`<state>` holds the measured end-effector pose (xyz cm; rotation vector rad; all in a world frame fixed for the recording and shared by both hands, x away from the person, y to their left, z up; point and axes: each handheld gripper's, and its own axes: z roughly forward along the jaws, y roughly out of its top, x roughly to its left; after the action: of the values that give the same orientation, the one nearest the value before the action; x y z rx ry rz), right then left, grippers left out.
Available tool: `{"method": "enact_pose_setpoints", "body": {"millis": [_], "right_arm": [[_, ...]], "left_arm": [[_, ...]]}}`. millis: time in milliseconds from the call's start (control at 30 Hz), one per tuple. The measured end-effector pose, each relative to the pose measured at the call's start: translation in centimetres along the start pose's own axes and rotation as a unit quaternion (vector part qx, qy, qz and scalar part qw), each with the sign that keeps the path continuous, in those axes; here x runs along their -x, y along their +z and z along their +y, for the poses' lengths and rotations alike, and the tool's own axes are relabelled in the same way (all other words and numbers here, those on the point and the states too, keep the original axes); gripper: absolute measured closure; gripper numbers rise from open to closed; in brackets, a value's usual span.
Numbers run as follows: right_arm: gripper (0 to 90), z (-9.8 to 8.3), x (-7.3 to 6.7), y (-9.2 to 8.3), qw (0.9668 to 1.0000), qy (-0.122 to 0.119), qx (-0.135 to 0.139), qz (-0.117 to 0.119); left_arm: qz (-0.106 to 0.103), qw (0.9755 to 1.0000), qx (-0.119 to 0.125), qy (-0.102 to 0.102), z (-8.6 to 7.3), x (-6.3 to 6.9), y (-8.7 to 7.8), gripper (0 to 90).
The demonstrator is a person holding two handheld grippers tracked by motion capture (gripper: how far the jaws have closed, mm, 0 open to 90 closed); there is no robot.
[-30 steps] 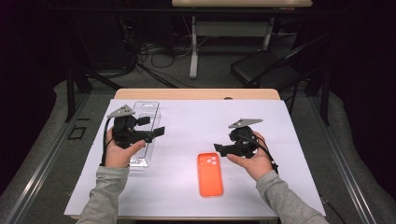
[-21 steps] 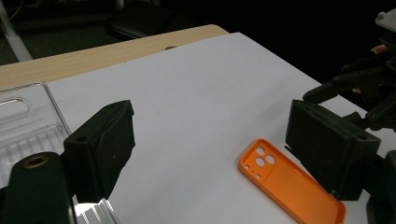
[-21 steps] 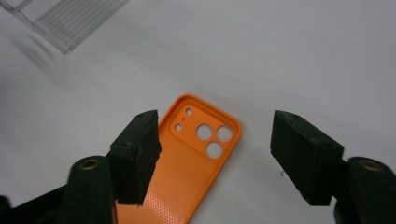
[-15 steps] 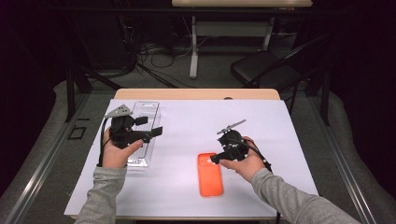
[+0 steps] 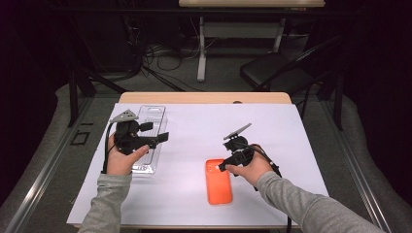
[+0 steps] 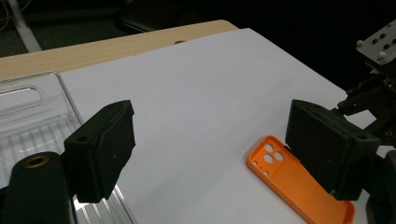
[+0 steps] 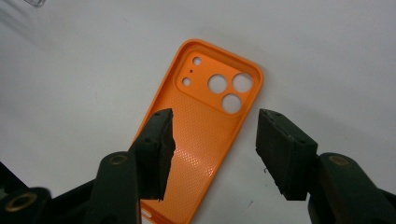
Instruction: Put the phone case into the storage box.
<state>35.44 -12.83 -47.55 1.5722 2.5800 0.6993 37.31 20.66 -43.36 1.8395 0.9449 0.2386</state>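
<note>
An orange phone case (image 5: 218, 187) lies inside-up on the white sheet, camera holes at its far end. My right gripper (image 5: 222, 167) tilts down over that far end. In the right gripper view the case (image 7: 205, 116) lies under and between the jaws of the right gripper (image 7: 212, 144), which have just been closing; the pads stand off its edges. My left gripper (image 5: 163, 138) hovers open above a clear plastic tray (image 5: 150, 116). The left gripper (image 6: 212, 130) has nothing between its jaws in its own view, where the case (image 6: 299, 186) lies at lower right.
A white sheet (image 5: 194, 126) covers most of the wooden table (image 5: 204, 98). Beyond the table stand a dark chair (image 5: 277, 73) and a desk leg (image 5: 200, 48) with cables on the floor. Bare sheet lies between the tray and the case.
The right gripper has moved left and down onto the far end of the orange case, tipping nose-down, and its jaws have narrowed. The left gripper has stayed put.
</note>
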Motion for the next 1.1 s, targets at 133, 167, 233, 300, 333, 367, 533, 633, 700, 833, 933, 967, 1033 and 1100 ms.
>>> {"method": "enact_pose_setpoints", "body": {"millis": [133,167,233,300,333,367,533,633,700,833,933,967,1033,1100], "right_arm": [[46.3,0.1,0.0,0.4,0.9998,0.017,-0.014,-0.001],[46.4,0.2,0.0,0.4,0.9992,0.023,-0.031,-0.004],[47.9,0.2,0.1,0.5,0.9994,0.011,-0.032,-0.01],[54.1,0.1,0.1,1.0,0.9999,0.012,-0.011,-0.005],[56.5,0.2,0.1,0.9,0.9993,0.019,-0.032,-0.002],[57.3,0.3,0.3,1.0,0.9988,0.018,-0.046,0.0],[56.9,0.5,0.8,1.4,0.9939,0.041,-0.102,0.009],[56.9,0.3,0.8,2.0,0.9943,0.067,-0.081,0.016],[57.5,0.3,0.7,2.1,0.9942,0.073,-0.078,0.008],[63.1,0.3,0.8,2.4,0.9934,0.077,-0.085,-0.007],[65.6,0.2,1.2,2.8,0.9922,0.091,-0.085,-0.008],[66.8,0.2,1.3,2.9,0.992,0.092,-0.086,-0.008],[68.9,0.2,1.6,3.1,0.9906,0.1,-0.093,-0.008],[70.9,0.0,1.7,3.4,0.9913,0.11,-0.073,0.001]], "left_arm": [[-0.003,1.0,0.001,-0.004,0.0,0.0,0.0,15.9],[-0.004,1.0,0.001,-0.004,0.0,0.0,0.0,15.9],[-0.003,1.0,0.001,-0.004,0.0,0.0,0.0,16.0],[-0.003,1.0,0.0,-0.003,0.0,0.0,0.0,16.0],[-0.003,1.0,0.001,-0.003,0.0,0.0,0.0,16.0],[-0.004,1.0,0.001,-0.003,0.0,0.0,0.0,16.0],[-0.002,1.0,0.001,-0.002,0.0,-0.1,0.0,16.4],[-0.003,1.0,0.001,-0.004,0.0,-0.1,0.0,16.9],[-0.002,1.0,0.002,-0.004,0.0,-0.1,0.0,17.0],[-0.003,1.0,0.003,-0.006,0.0,-0.2,-0.1,17.3],[-0.001,1.0,0.004,-0.005,0.0,-0.2,-0.1,17.3],[-0.001,1.0,0.004,-0.005,-0.1,-0.2,-0.1,17.3],[0.0,1.0,0.005,-0.007,-0.1,-0.3,-0.1,17.3],[0.001,1.0,0.005,-0.008,-0.1,-0.3,-0.1,17.3]]}}
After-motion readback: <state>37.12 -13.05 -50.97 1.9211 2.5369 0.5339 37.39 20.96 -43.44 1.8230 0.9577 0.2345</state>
